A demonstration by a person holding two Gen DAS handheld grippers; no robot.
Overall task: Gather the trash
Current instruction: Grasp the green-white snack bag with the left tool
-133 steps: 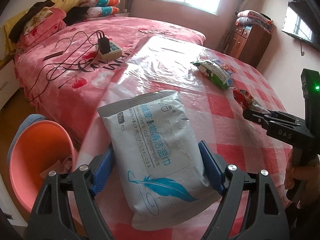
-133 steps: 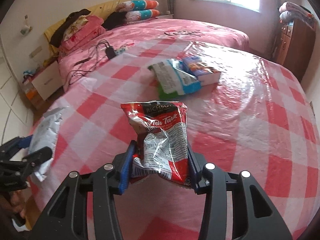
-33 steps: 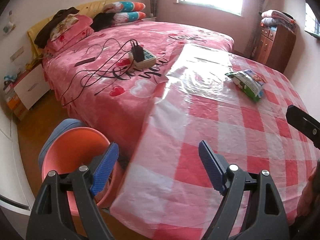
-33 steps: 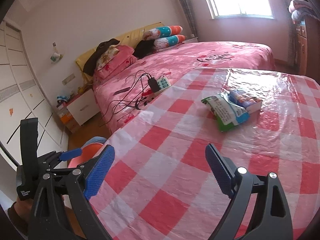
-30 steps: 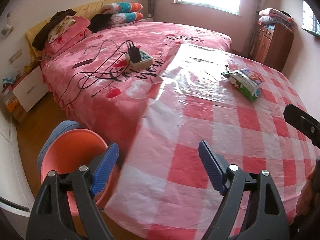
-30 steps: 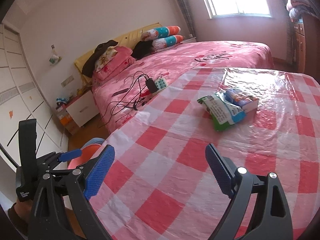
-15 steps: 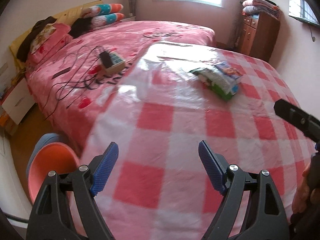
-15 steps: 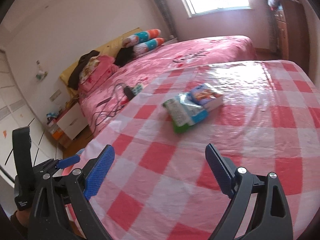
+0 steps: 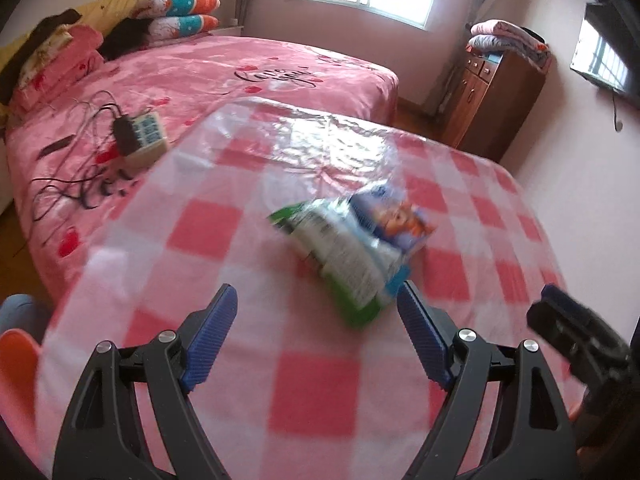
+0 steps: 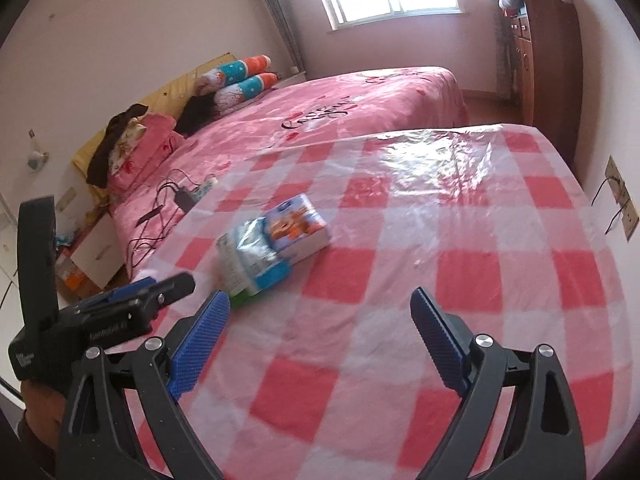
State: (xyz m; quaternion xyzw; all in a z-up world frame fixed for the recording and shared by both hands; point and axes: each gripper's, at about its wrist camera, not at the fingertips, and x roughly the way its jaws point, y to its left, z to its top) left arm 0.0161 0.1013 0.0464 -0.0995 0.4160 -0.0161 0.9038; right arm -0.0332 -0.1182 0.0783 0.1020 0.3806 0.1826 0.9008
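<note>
Pink-and-white checked plastic sheeting [image 9: 240,360] covered the table, glossy under the window light at its far end. On it lay the two remaining pieces of trash: a green-and-white snack bag [image 9: 344,264] and, touching its far side, a blue tissue pack [image 9: 396,216] with an orange cartoon figure. In the right wrist view the snack bag [image 10: 250,264] lay toward the left of the sheet with the tissue pack [image 10: 298,232] against it, part of the bag overlapping the pack's near corner.

The left gripper [image 9: 318,338] was held above the near part of the table, jaws spread wide and empty; the snack bag lay just ahead of its right finger, apart from it. The right gripper [image 10: 320,340] was likewise spread wide with nothing between its blue pads, well short of the trash. Each tool appeared at the edge of the other's view.

An orange bin [image 9: 16,364] showed at the lower left edge of the left wrist view, beside the table. Behind the table stood a bed with a pink bedspread [image 9: 240,64], carrying a power strip [image 9: 146,136] with tangled cables. A wooden cabinet [image 9: 492,100] stood at the far wall.
</note>
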